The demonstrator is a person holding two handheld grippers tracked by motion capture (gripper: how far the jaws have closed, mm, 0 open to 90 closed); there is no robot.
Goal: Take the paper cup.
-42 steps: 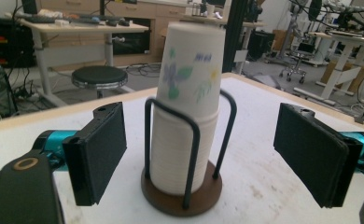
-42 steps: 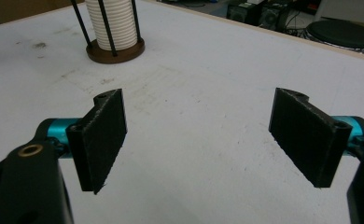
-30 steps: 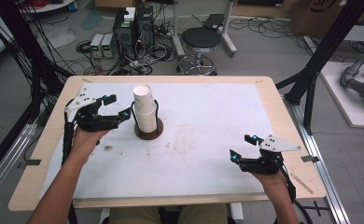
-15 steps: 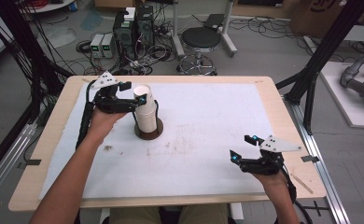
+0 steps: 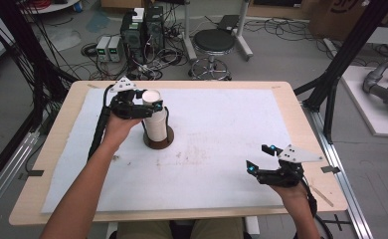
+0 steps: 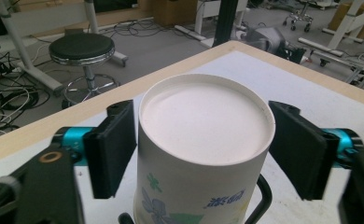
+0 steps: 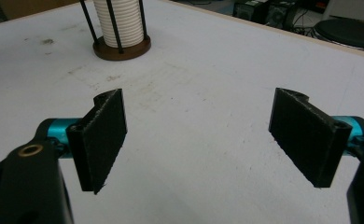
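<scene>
A stack of upturned white paper cups [image 5: 155,127] stands in a holder with a brown round base [image 5: 159,143] and thin black rods, at the table's left back. The top cup [image 6: 203,121], printed with flowers, sits between the pads of my left gripper [image 5: 149,103], whose jaws have just been closing; both pads [image 6: 112,149] now touch its sides near the upper end. My right gripper [image 5: 258,158] rests near the front right edge, open, with nothing between its fingers. The right gripper view also shows the cup stack [image 7: 120,23] far off.
A white mat [image 5: 222,129] covers most of the wooden table [image 5: 286,89]. Behind the table stand a black stool [image 5: 213,42] and electronic boxes with cables on the floor. Black frame posts rise at both sides.
My left gripper moved from the left of the stack to its top and its jaws came in around the top cup. The right gripper kept still.
</scene>
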